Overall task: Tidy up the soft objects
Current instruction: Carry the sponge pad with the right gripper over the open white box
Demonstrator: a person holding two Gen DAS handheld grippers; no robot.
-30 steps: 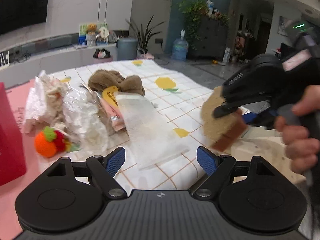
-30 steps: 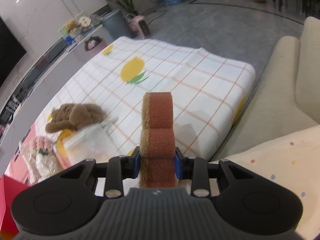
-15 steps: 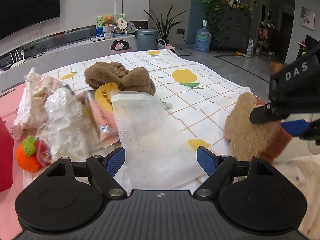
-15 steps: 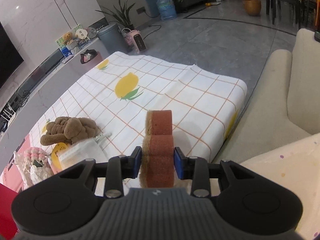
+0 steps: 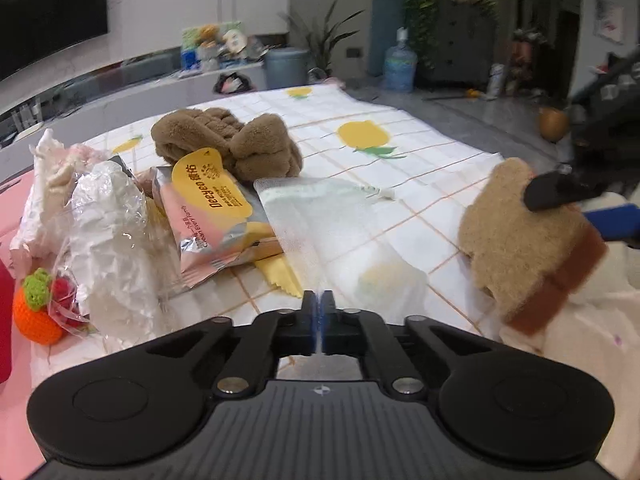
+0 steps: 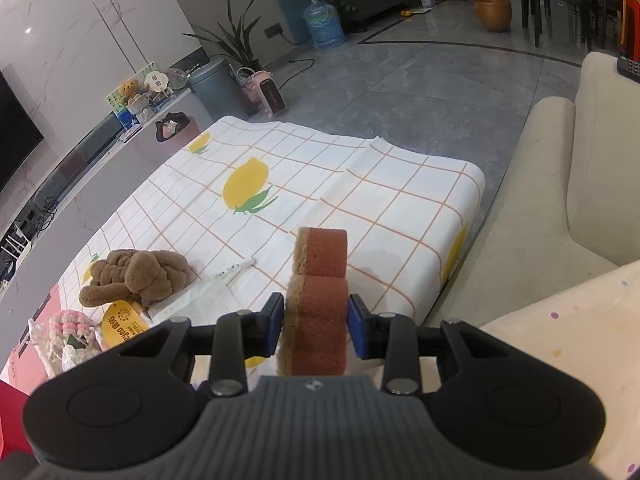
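Observation:
My right gripper (image 6: 316,322) is shut on a brown-and-tan sponge (image 6: 318,288) and holds it above the near right corner of the checked tablecloth (image 6: 360,200). The sponge also shows in the left wrist view (image 5: 524,244), held at the right. My left gripper (image 5: 319,312) is shut and empty, just over the near end of a white mesh pouch (image 5: 336,232). A brown knotted plush (image 5: 236,144), a pink wipes pack (image 5: 212,208), crinkled plastic bags (image 5: 108,232) and an orange crochet fruit (image 5: 34,312) lie on the left half.
A cream sofa (image 6: 580,184) stands right of the table. A red box (image 6: 12,408) sits at the far left edge. A pink crochet bundle (image 6: 72,324) lies by the wipes pack. Grey floor lies beyond the table's far edge.
My left gripper has closed from wide open to shut, with nothing between its fingers. The right gripper kept its hold on the sponge and drew back slightly toward the table's near corner.

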